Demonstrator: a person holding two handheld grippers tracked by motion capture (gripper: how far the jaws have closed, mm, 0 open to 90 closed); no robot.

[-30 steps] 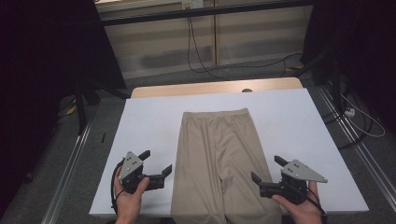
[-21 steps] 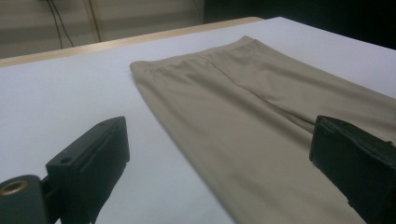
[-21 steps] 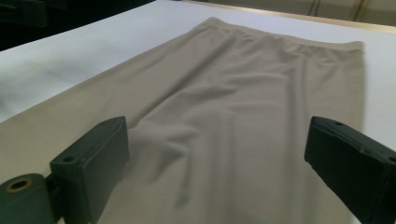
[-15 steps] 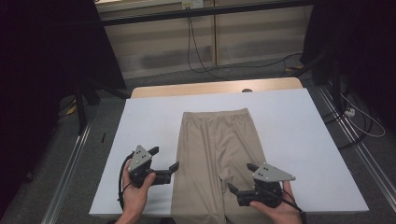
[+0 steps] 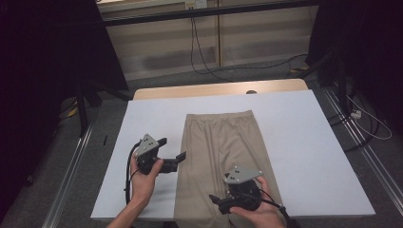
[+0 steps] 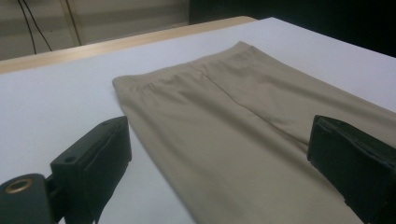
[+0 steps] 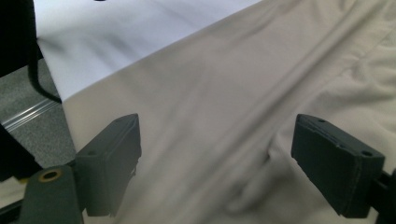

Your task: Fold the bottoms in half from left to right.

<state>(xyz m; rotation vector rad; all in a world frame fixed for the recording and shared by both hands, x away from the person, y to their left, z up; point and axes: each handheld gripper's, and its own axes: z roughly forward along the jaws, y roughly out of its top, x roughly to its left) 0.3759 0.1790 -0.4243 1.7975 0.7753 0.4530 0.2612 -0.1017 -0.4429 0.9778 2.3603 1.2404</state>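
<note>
I see beige trousers (image 5: 223, 164) lying flat on a white table (image 5: 304, 142), waistband at the far end, legs running toward me and over the near edge. My right claw (image 5: 216, 199) has come in from the table's right side and now sits over the lower legs, near the table's near edge. Its jaws have just been closing a little, but they stand wide apart with cloth below them, not pinched; in the right claw view the fabric shows a small ripple near one jaw, though blur makes me unsure whether a pad touches it. My left claw (image 5: 173, 154) has edged inward to the trousers' left side, jaws released and empty, just beside the hem line. I judge both claws are lining up to grip the legs for a fold.
</note>
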